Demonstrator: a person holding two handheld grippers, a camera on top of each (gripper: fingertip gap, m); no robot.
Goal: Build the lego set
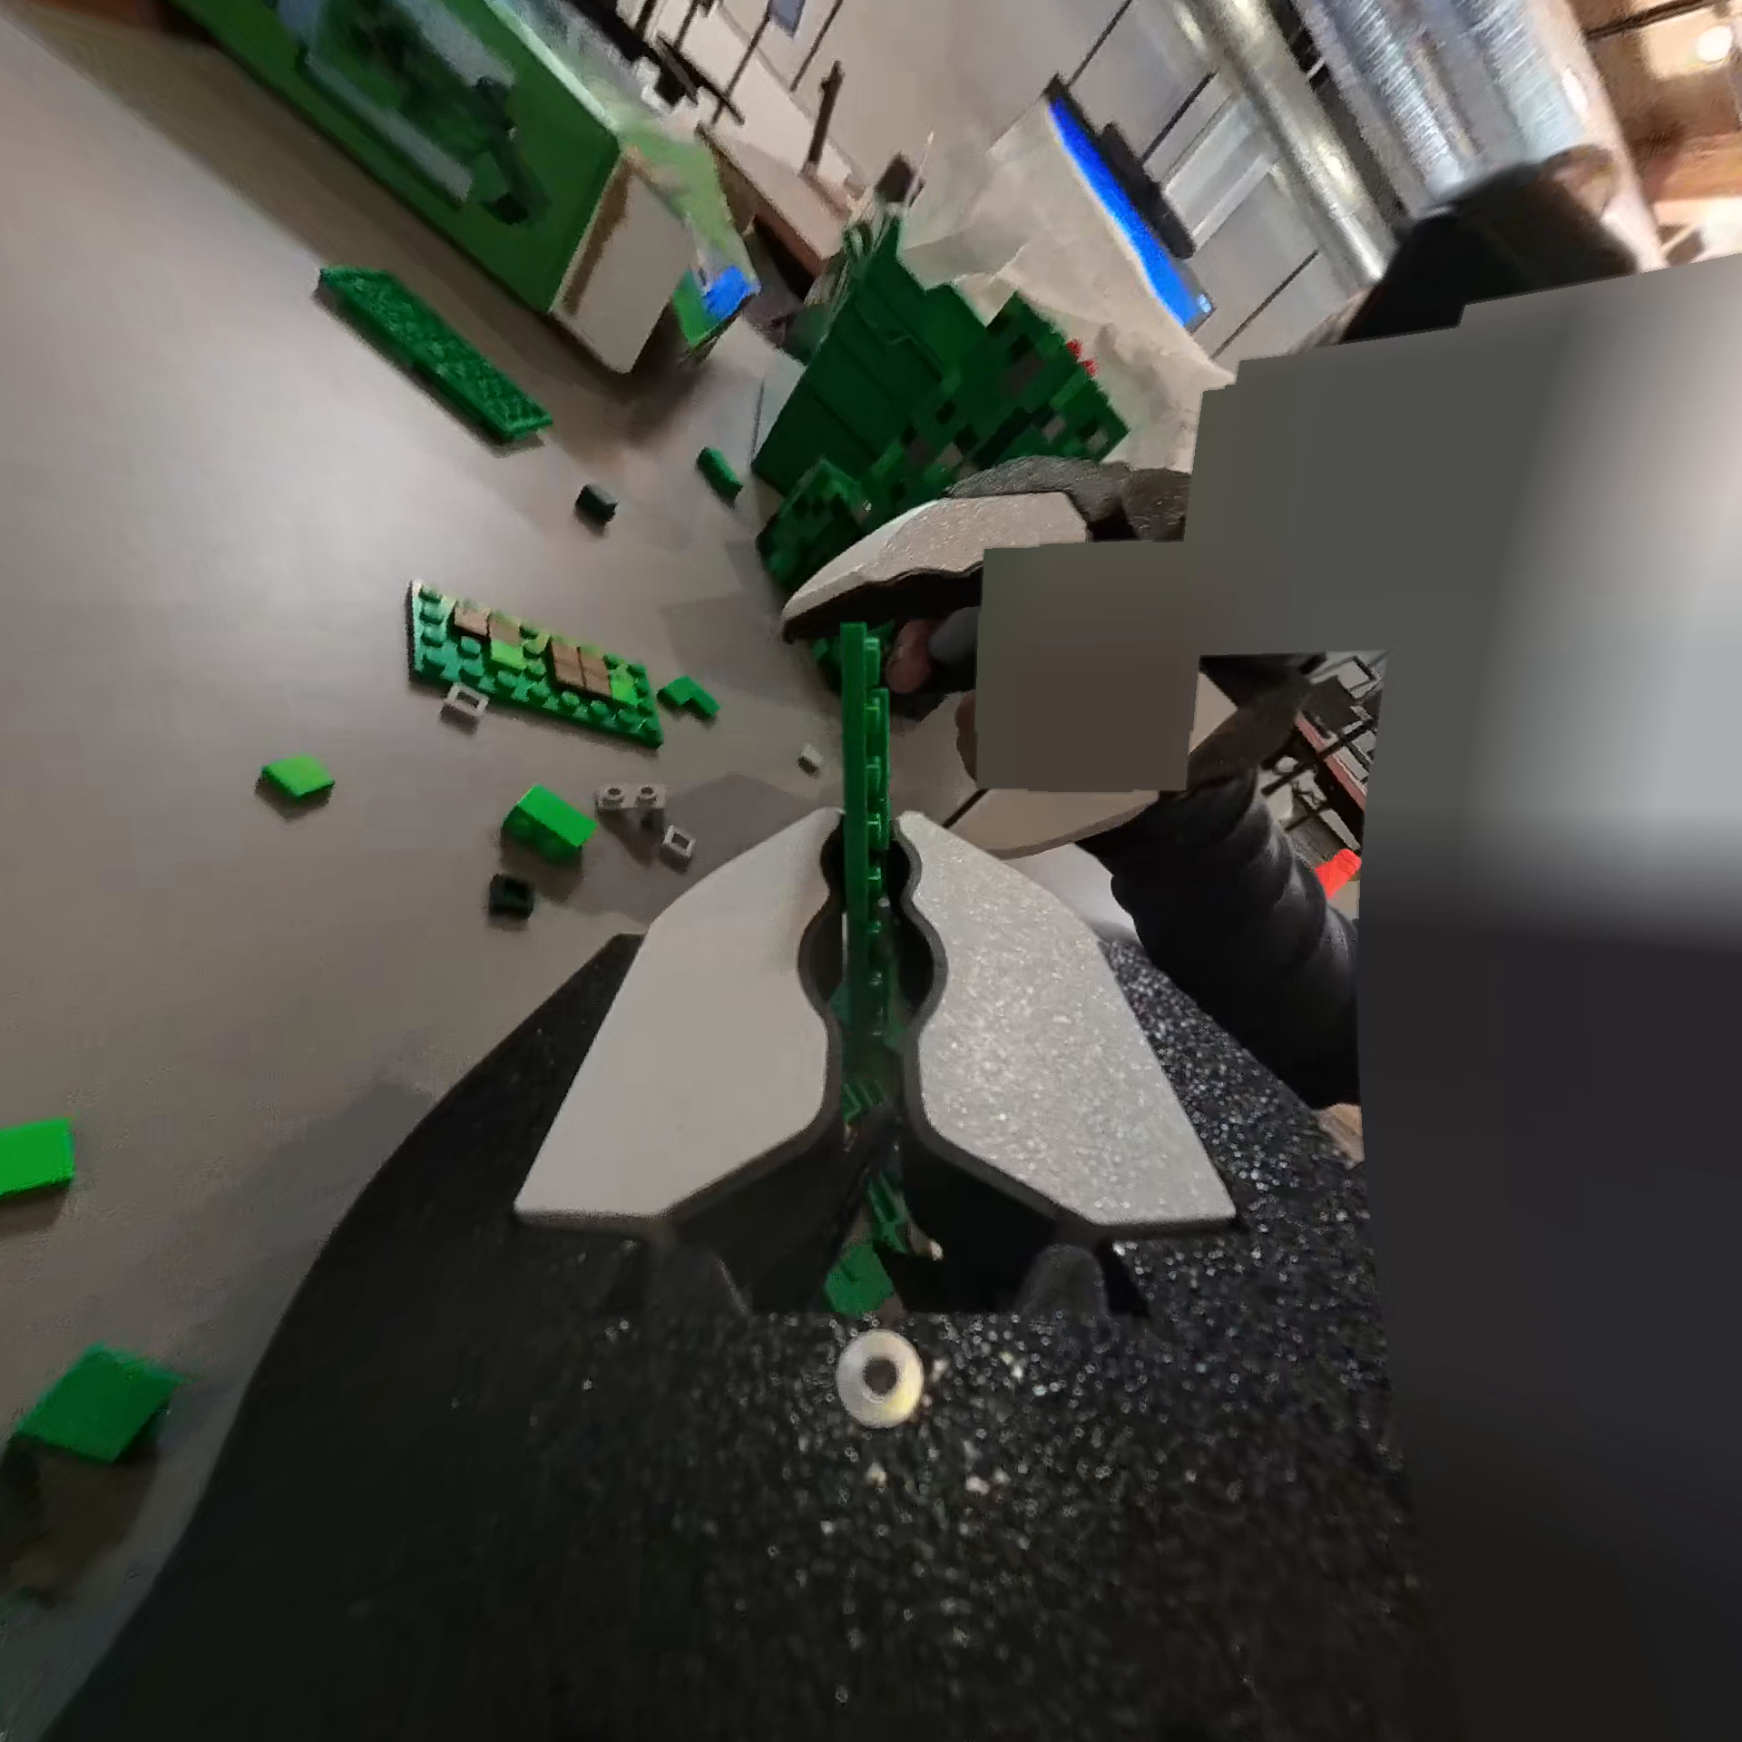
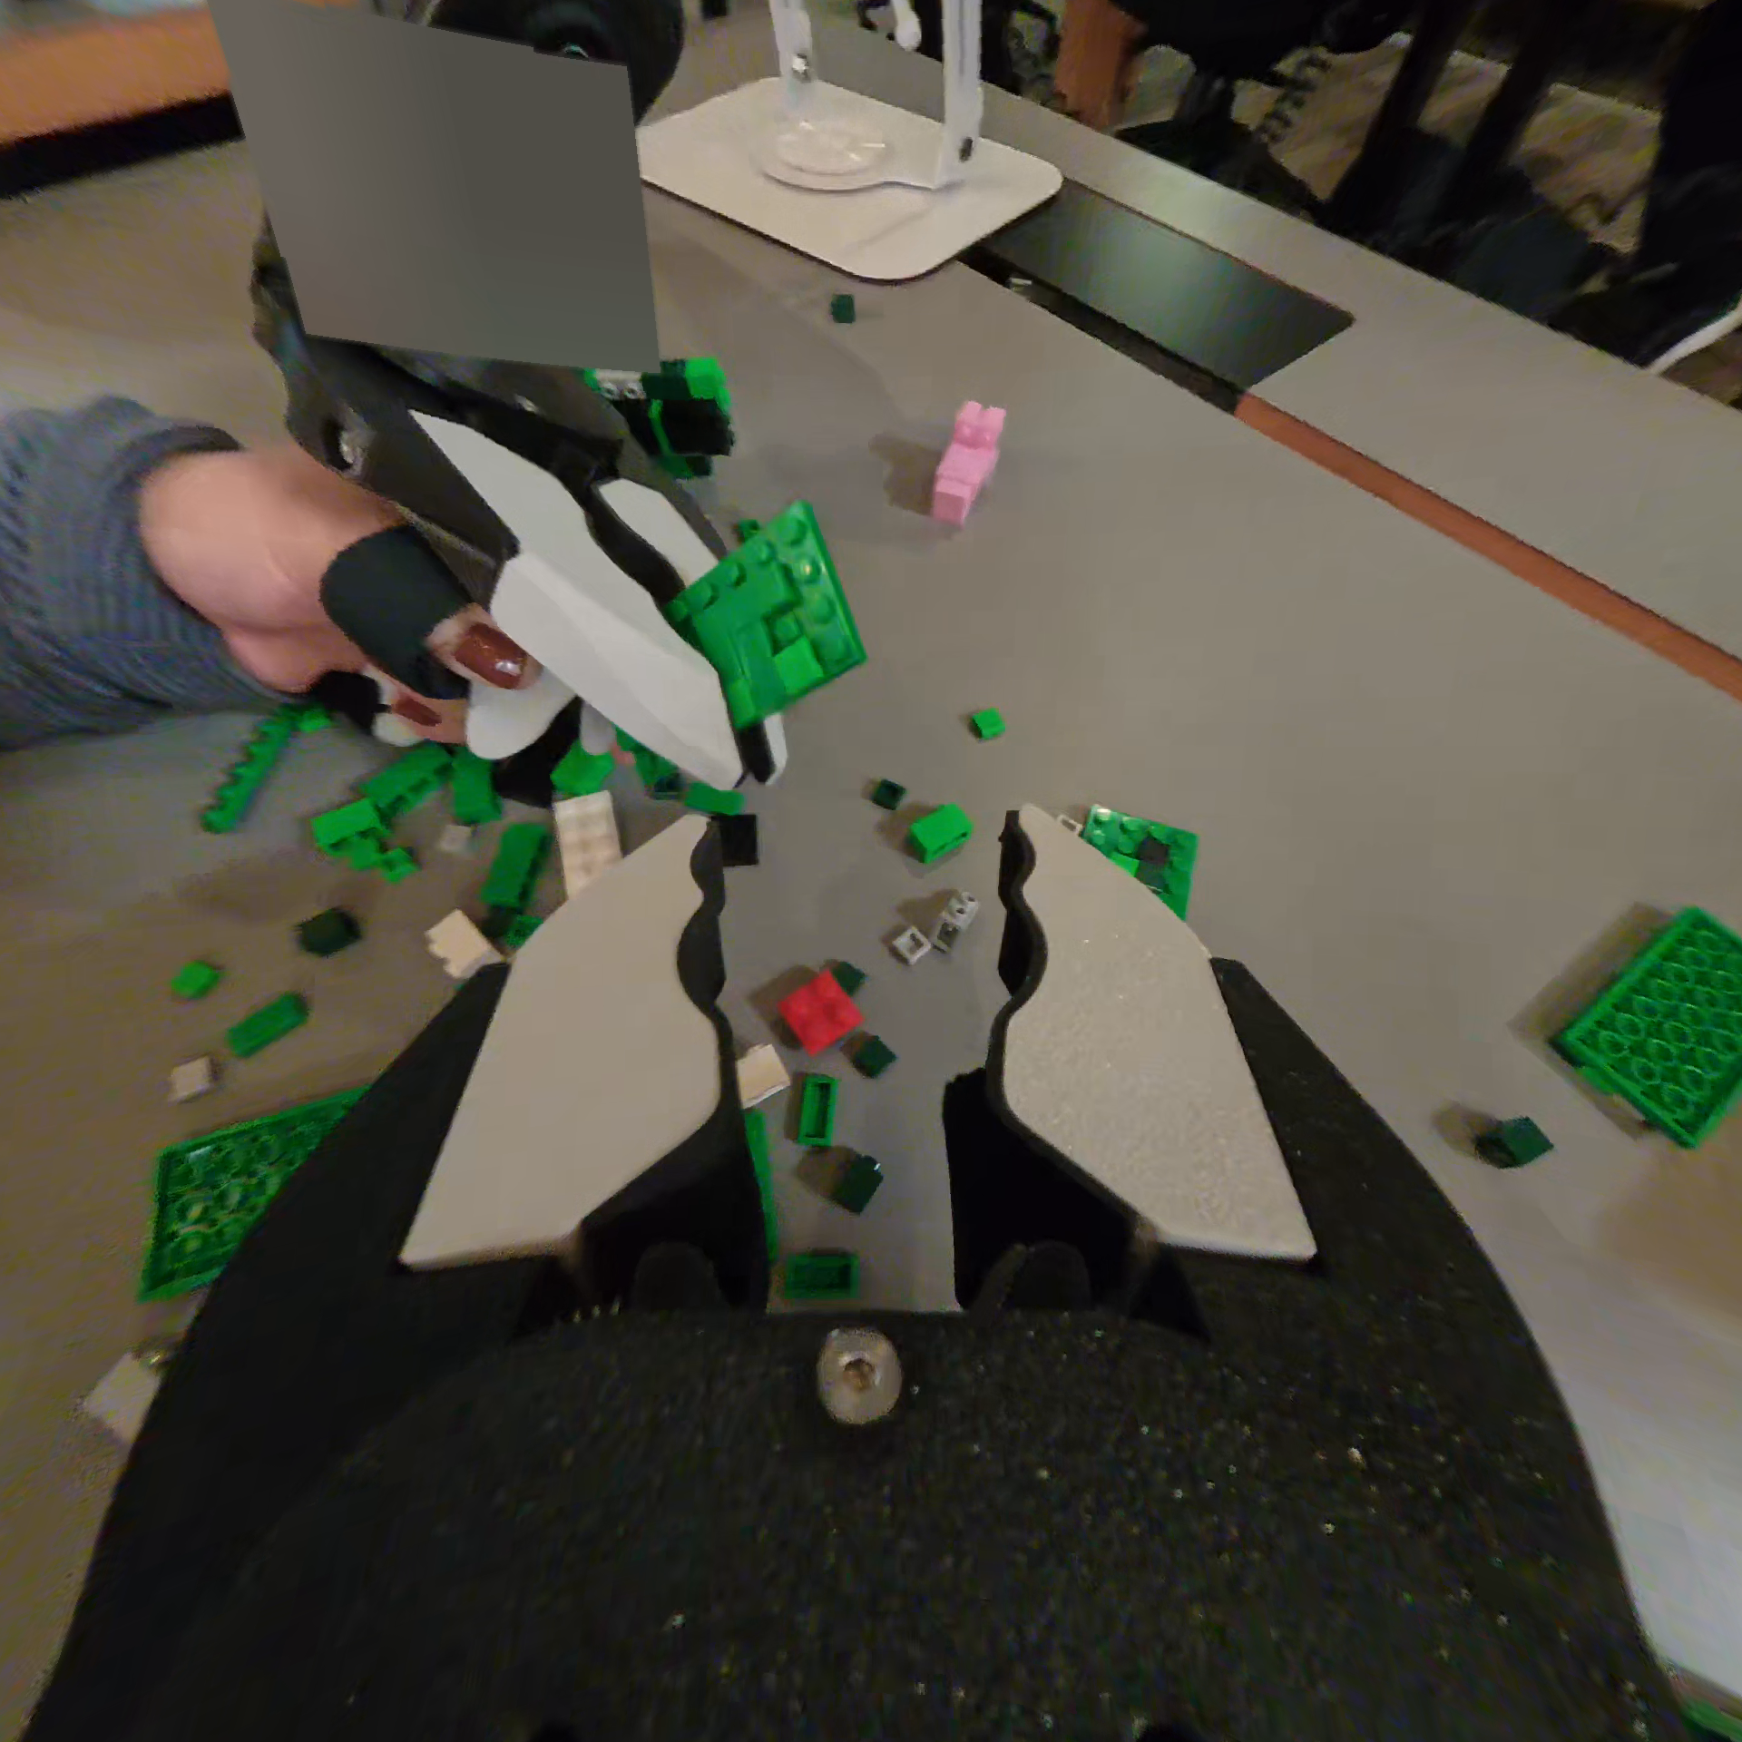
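1. Left gripper (image 1: 867, 829) – fingers pressed together on a green plate assembly (image 1: 862, 754), seen edge-on in the left wrist view; the right wrist view shows the same assembly (image 2: 778, 617) face-on with studs and small green tiles on it, held clear above the grey table (image 2: 1178, 584).
2. Right gripper (image 2: 858, 839) – jaws spread apart, nothing between them, hovering over loose pieces on the table.
3. Under and between the right gripper's fingers: a red brick (image 2: 818, 1010), small grey bricks (image 2: 928, 928), dark green bits, a bright green brick (image 2: 940, 831).
4. Green studded plate (image 2: 1654, 1023) lies flat at the right of the right wrist view, well apart from the gripper; another green plate (image 2: 236, 1192) lies at lower left.
5. Pink figure (image 2: 971, 462) stands alone farther back on the table.
6. Left wrist view: long green plate with tan tiles (image 1: 533, 665) flat on the table, a bare green plate (image 1: 434, 353) beyond it, scattered green and grey bricks around.
7. Containers: green box (image 1: 452, 141) at top left of the left wrist view, blurred – contents can't be told.
8. A person's hand (image 2: 283, 584) grips the left gripper's handle.
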